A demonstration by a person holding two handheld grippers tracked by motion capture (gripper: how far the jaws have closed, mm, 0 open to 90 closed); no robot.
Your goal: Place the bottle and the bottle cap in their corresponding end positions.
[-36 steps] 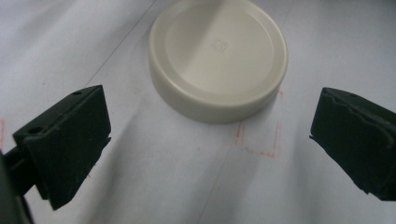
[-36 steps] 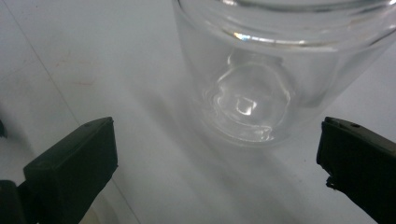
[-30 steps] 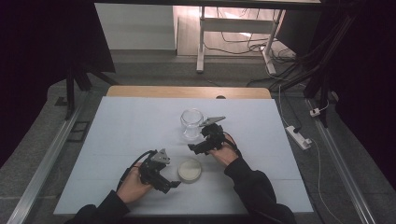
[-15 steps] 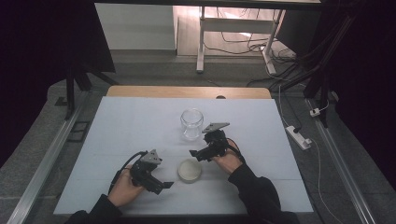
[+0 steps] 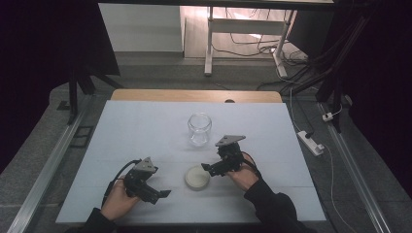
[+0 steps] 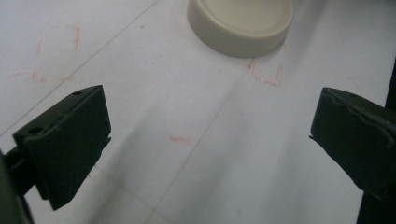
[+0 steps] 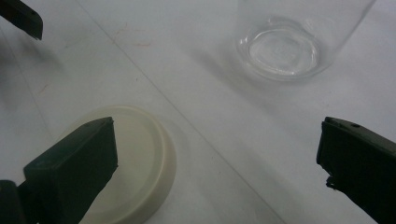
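- The cream lid (image 5: 197, 177) lies flat on the white table cover (image 5: 136, 136), in the lower middle of the high view, between the two grippers.
- In the left gripper view the lid (image 6: 241, 23) sits at the top centre of the frame, ahead of the jaws and apart from them, with faint red marks on the cover just below it.
- In the right gripper view the lid (image 7: 140, 158) lies at the lower left, partly hidden behind the left-hand jaw; whether that jaw touches it cannot be told.
- The right gripper (image 5: 214, 168) is just right of the lid in the high view, its jaws spread wide and holding nothing.
- The left gripper (image 5: 160, 195) is at the lower left of the lid, near but apart from it, jaws likewise spread wide and empty.
- The glass jar (image 5: 199, 128) stands upright and uncapped above the lid, near the centre of the high view, well clear of both grippers.
- In the right gripper view the jar (image 7: 285, 46) is at the upper right, its clear base resting on the cover.
- A hand (image 5: 119, 201) holds the left gripper at the lower left edge of the high view.
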